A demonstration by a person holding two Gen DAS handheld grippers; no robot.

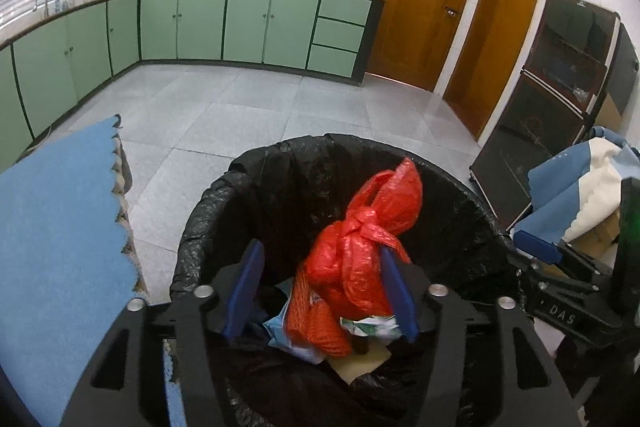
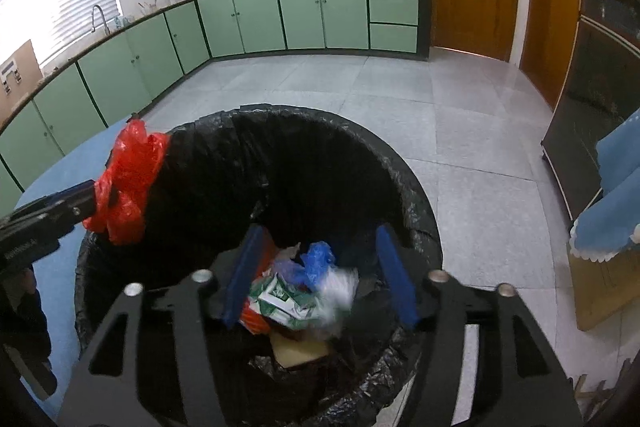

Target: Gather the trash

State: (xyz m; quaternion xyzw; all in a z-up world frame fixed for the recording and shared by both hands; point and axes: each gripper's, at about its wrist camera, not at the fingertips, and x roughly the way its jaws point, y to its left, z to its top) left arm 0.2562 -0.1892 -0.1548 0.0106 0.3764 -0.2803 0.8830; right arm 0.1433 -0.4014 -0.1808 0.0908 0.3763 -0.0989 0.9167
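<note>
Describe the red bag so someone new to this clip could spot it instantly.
Find the bin with the black liner on the tiled kitchen floor. Over its opening, between the fingers of the left gripper, sits a knotted red plastic bag. It is the only bright red, tied-off bundle; the trash lies loose below.

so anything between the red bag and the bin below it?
Nothing visible. The red bag hangs at the left gripper, directly above the open, black-lined trash bin. Only trash already inside lies beneath. The right gripper is at the bin's other side, open.
</note>
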